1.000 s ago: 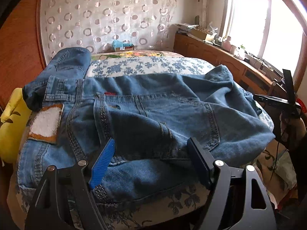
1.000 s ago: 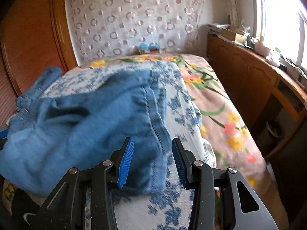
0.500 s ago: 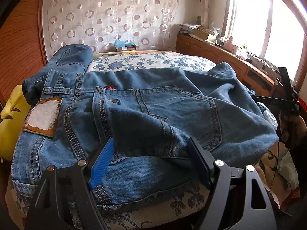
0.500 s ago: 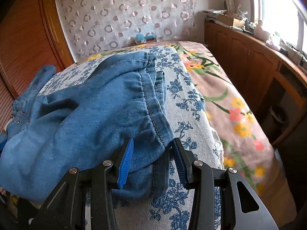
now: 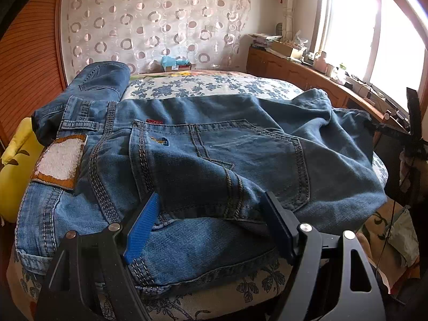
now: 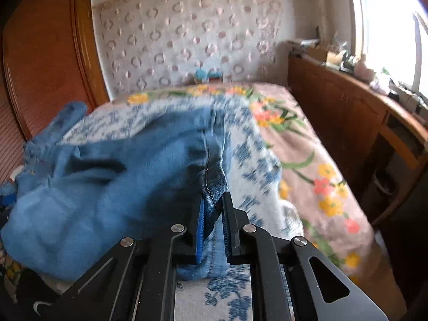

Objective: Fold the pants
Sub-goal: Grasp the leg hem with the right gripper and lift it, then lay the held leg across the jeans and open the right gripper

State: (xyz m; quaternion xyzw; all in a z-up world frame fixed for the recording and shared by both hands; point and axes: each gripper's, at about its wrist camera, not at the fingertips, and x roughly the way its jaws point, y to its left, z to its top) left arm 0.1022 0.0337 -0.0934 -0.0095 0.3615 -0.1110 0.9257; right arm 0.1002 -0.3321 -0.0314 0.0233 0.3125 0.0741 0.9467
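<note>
The right gripper (image 6: 212, 208), its blue-padded black jaws drawn in tight, pinches the seamed edge of a pair of rumpled blue denim pants (image 6: 112, 187), a fold of cloth caught between the pads and bunching up just ahead of them. Beyond and to the left of that gripper the rest of the leg lies in a loose heap across a bed covered in a blue-and-white floral quilt (image 6: 254, 160), with a pink flowered bedspread (image 6: 315, 160) running off to its right toward a wooden sideboard (image 6: 347, 112) under the window. The view is blurred, so how much fabric is in the pinch cannot be told exactly. The left gripper (image 5: 211, 222) stands wide open and holds nothing, its blue pad and black finger straddling the seat of the pants (image 5: 214, 155) just above the near hem; directly ahead of it lie the stitched back pocket and, off to the left, the waistband with its white-and-tan patch (image 5: 58, 161), beside a yellow cushion (image 5: 13, 168) at the bed's edge. Farther ahead a second stretch of denim is turned up against the ring-patterned curtain (image 5: 160, 18). The step in hand looks to be taking hold of the garment at both ends before a fold: one end is secured, the other not yet. The next move likely calls for the left gripper to close on the near denim, then for both to lift and draw the cloth taut so the legs lie flat; a pinch through too few layers could let the heavy denim slip.
</note>
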